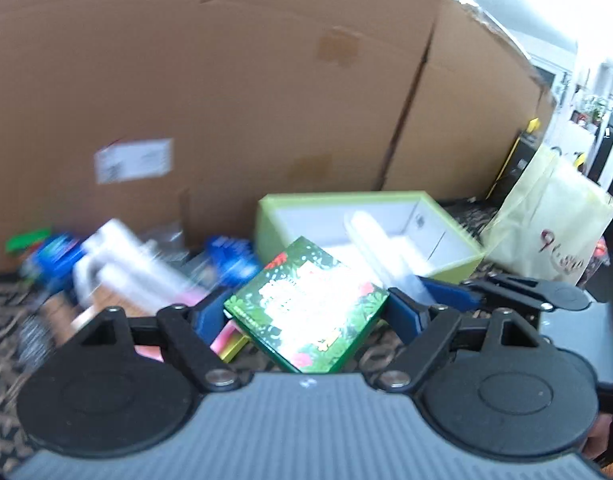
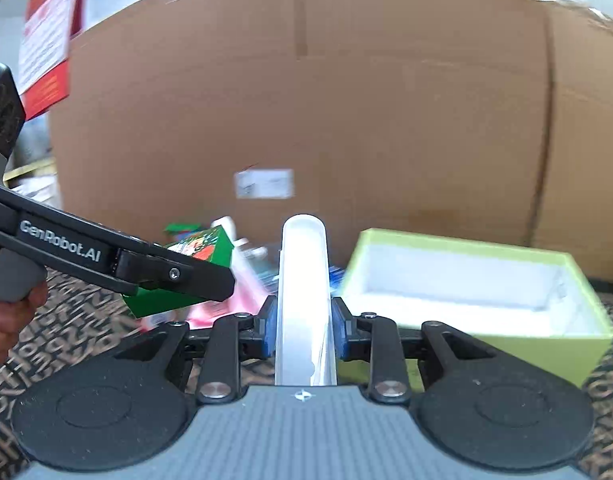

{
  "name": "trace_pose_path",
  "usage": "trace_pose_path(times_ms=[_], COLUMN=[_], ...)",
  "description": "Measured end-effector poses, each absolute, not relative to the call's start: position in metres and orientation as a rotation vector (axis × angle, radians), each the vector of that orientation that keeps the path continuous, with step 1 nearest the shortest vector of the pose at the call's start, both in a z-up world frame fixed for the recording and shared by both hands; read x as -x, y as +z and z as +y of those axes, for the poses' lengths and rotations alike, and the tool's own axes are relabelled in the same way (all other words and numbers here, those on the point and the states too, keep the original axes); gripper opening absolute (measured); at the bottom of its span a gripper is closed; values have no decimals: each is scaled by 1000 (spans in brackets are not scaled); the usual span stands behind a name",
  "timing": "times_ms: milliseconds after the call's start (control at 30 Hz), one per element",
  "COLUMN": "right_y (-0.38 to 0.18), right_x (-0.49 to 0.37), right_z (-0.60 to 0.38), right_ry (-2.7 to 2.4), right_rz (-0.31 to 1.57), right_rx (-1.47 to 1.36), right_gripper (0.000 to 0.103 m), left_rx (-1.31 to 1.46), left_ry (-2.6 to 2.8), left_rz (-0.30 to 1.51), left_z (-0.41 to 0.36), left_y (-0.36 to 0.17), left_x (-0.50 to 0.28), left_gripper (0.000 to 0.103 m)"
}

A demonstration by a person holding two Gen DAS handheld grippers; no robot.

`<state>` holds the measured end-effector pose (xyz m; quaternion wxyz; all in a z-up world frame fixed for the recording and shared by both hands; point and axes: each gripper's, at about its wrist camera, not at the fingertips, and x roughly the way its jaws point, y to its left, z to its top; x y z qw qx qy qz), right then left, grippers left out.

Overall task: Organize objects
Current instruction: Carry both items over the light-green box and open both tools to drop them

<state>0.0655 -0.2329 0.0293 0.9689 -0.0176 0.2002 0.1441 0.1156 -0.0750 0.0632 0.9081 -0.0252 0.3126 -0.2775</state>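
Observation:
My left gripper (image 1: 306, 308) is shut on a flat green box with a flower print (image 1: 306, 304), its blue pads pressing both sides; the same green box (image 2: 198, 246) shows at the left of the right wrist view, clamped in the left gripper's black fingers (image 2: 174, 274). My right gripper (image 2: 304, 320) is shut on a long white case (image 2: 304, 280), which stands up between the blue pads. That white case (image 1: 382, 248) hangs over the open lime-green box (image 1: 458, 268) with its white lining. The lime-green box (image 2: 506, 344) lies to the right of the white case.
A big cardboard carton (image 1: 226, 100) walls off the back. Blurred blue, white and pink items (image 1: 118, 272) are piled at the left on a dark patterned cloth (image 2: 86, 332). A pale yellow tote bag (image 1: 546, 224) stands at the right. A hand (image 2: 10, 316) holds the left gripper's handle.

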Motion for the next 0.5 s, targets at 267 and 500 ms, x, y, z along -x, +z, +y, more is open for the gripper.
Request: trace_pose_path(times_ms=[267,500], right_y=[39,13], right_x=[-146,-203], right_z=[-283,-300], right_ry=[151,141], right_rz=[439,566], right_rx=[116,180], right_gripper=[31,31], left_rx=[101,18], left_ry=[-617,-595], left_rz=[665,681], left_z=[-149,-192], left_y=[59,23], left_x=[-187,-227], left_gripper=[83,83])
